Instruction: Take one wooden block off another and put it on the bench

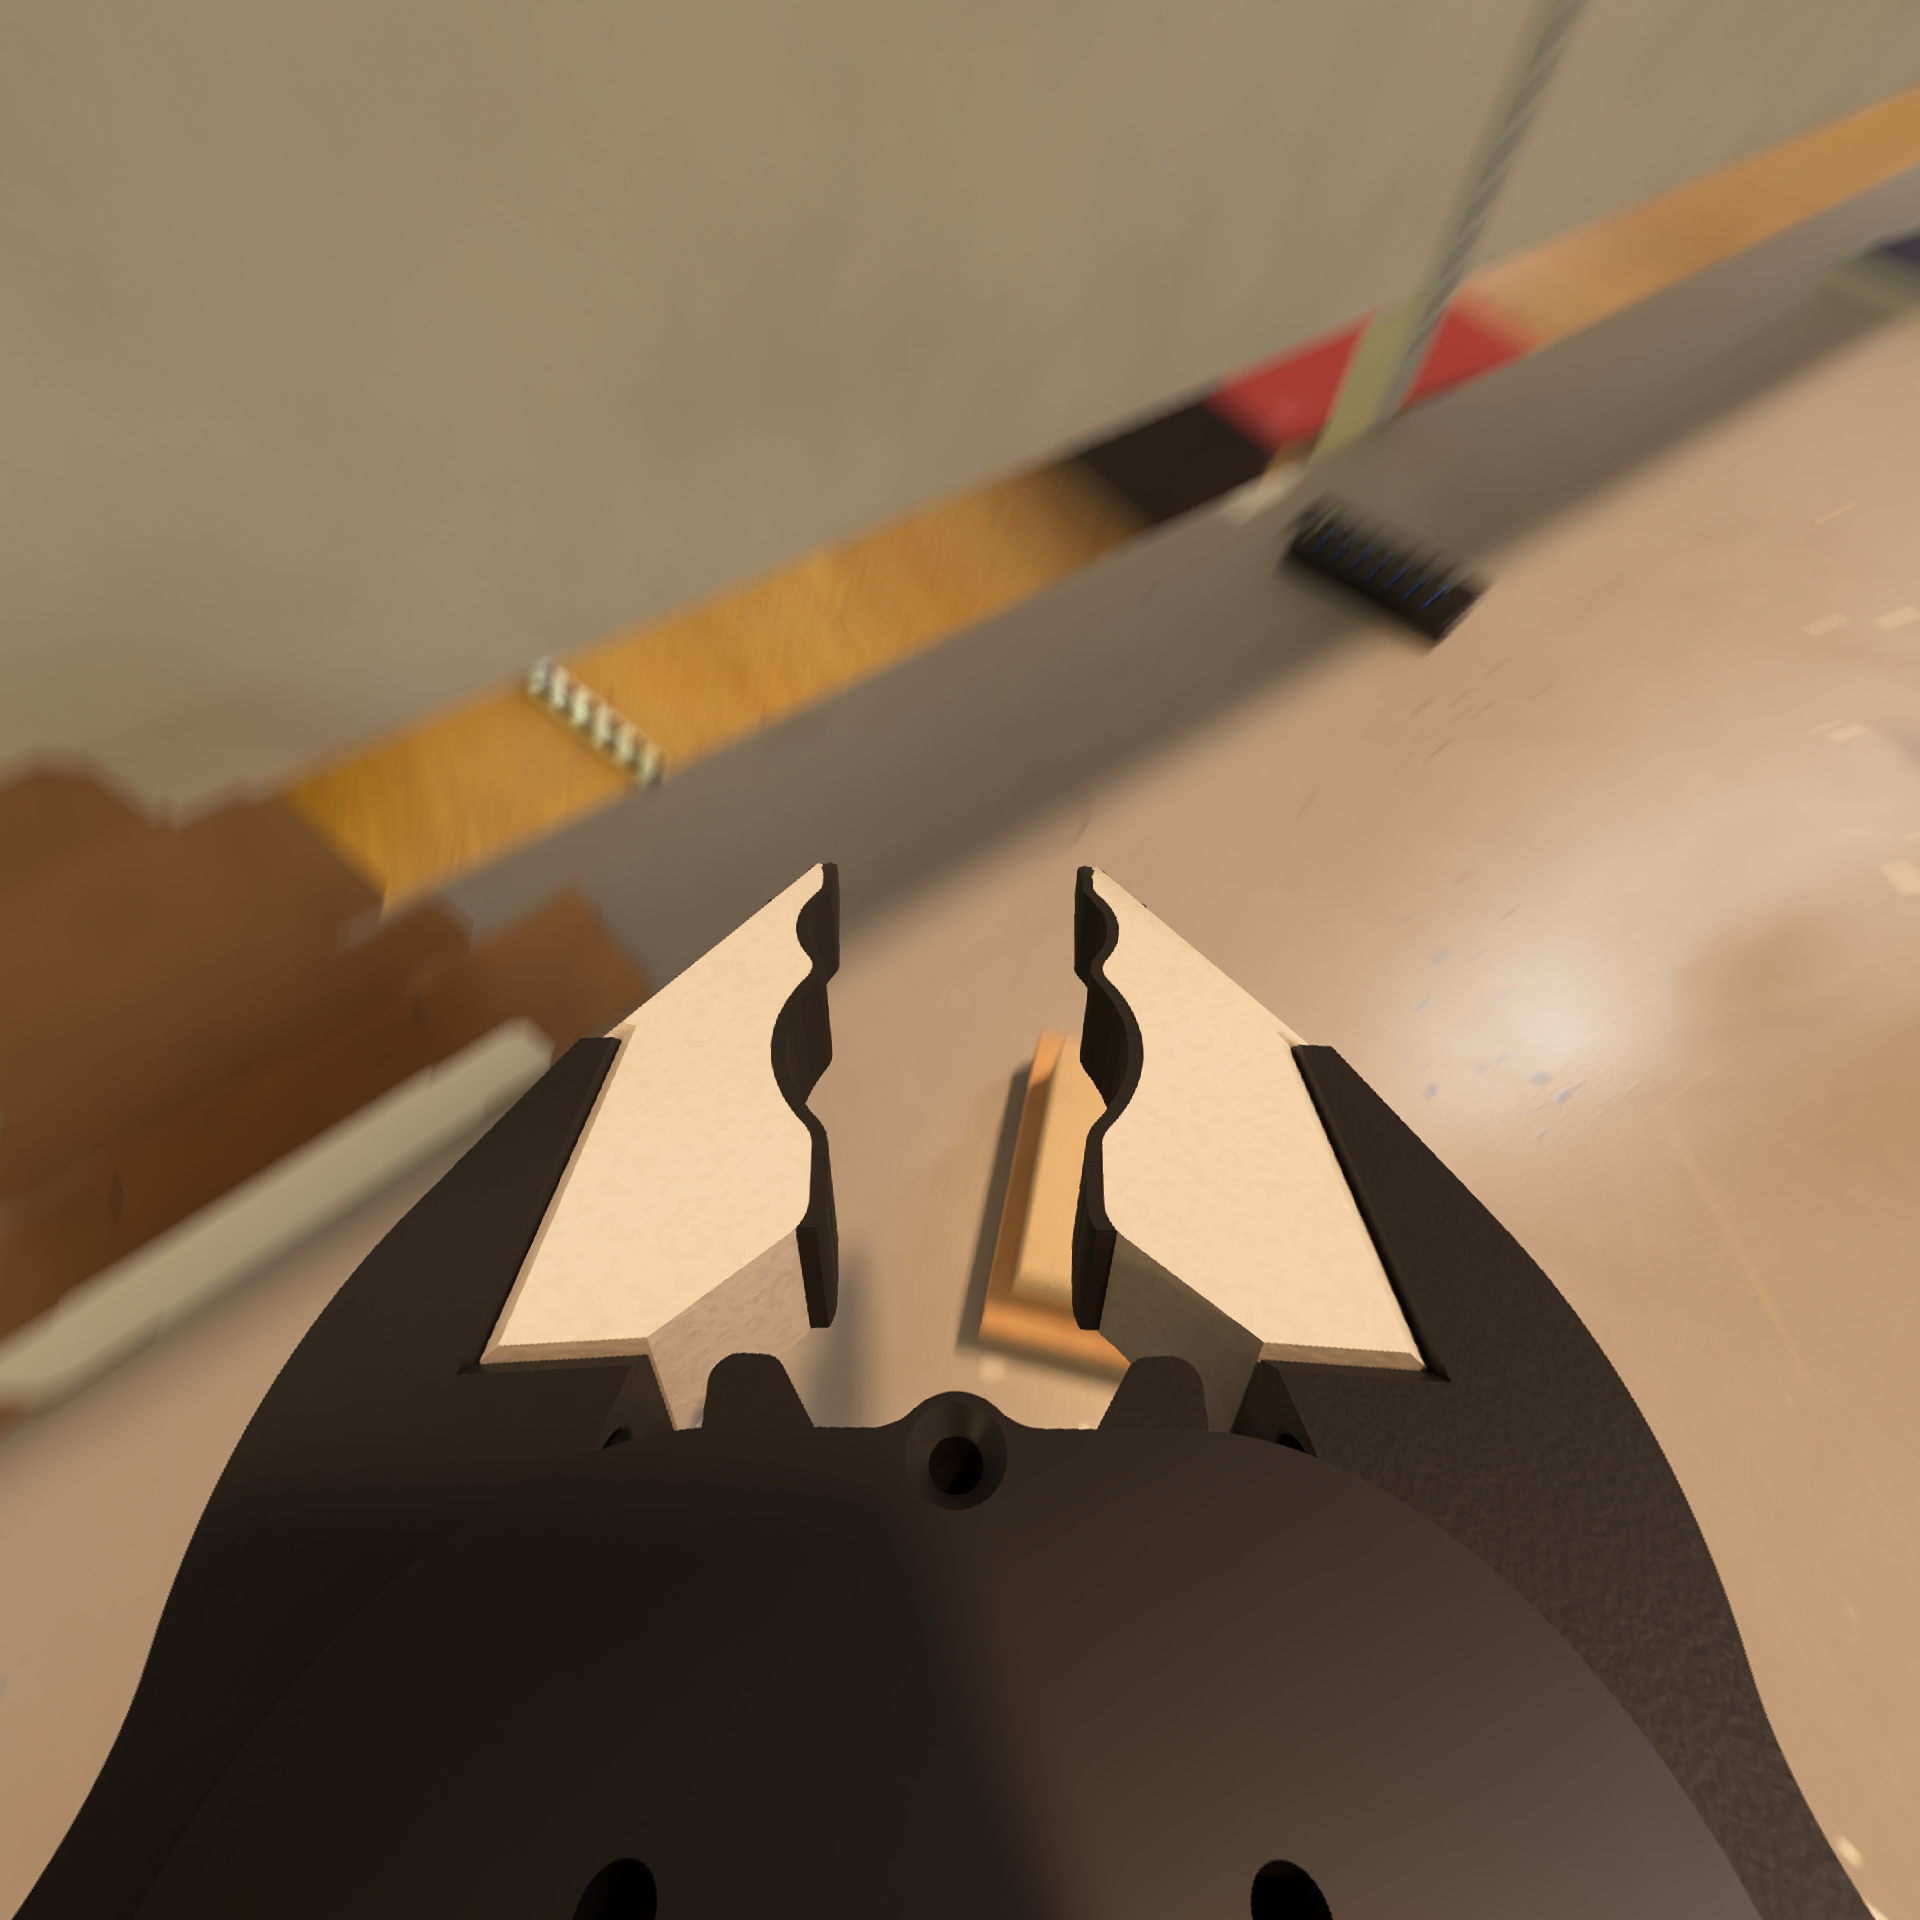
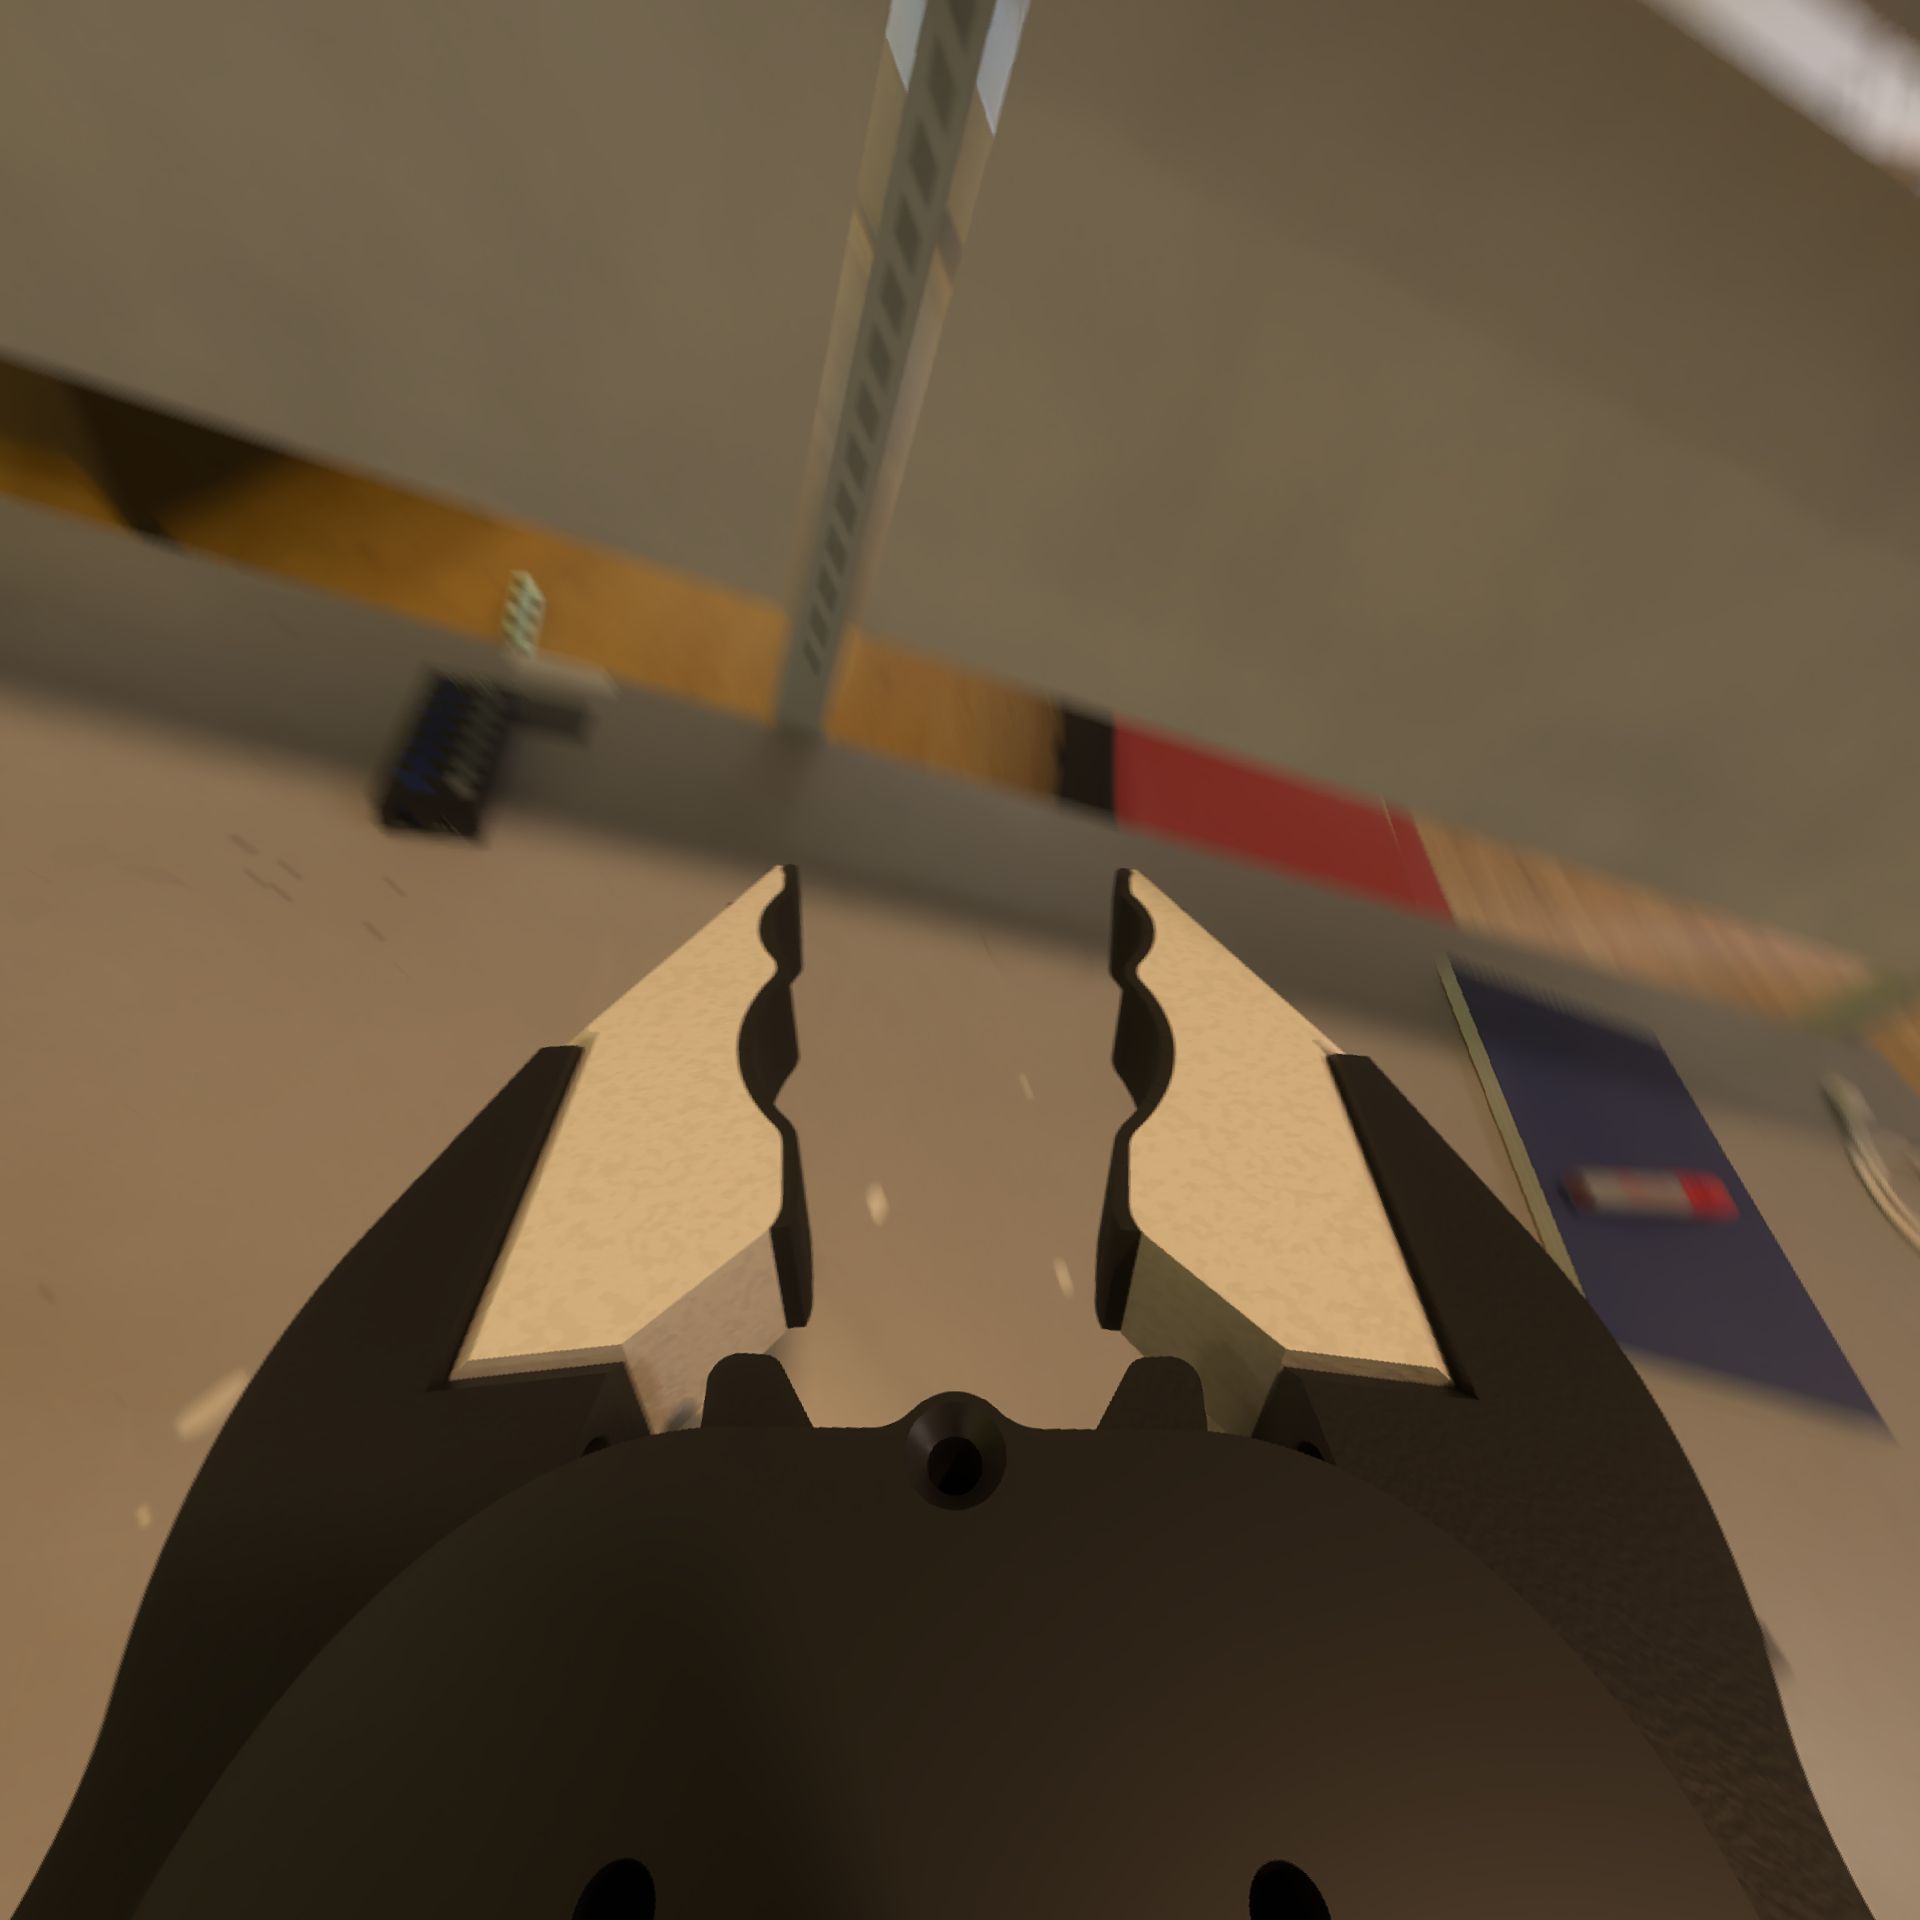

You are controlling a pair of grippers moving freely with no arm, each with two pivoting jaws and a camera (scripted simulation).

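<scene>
Wooden blocks [image 1: 1039, 1205] sit stacked on the bench [image 1: 1558, 935] under the left gripper [image 1: 956, 883] (parted, empty), seemingly lining up; right gripper [image 2: 956, 883] likewise parted, empty.

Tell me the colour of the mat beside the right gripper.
Dark navy blue mat, best seen in the right wrist view.

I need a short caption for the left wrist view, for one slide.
Left gripper, jaws open and empty, above the bench; stacked wooden blocks lie partly hidden behind its right finger.
</scene>
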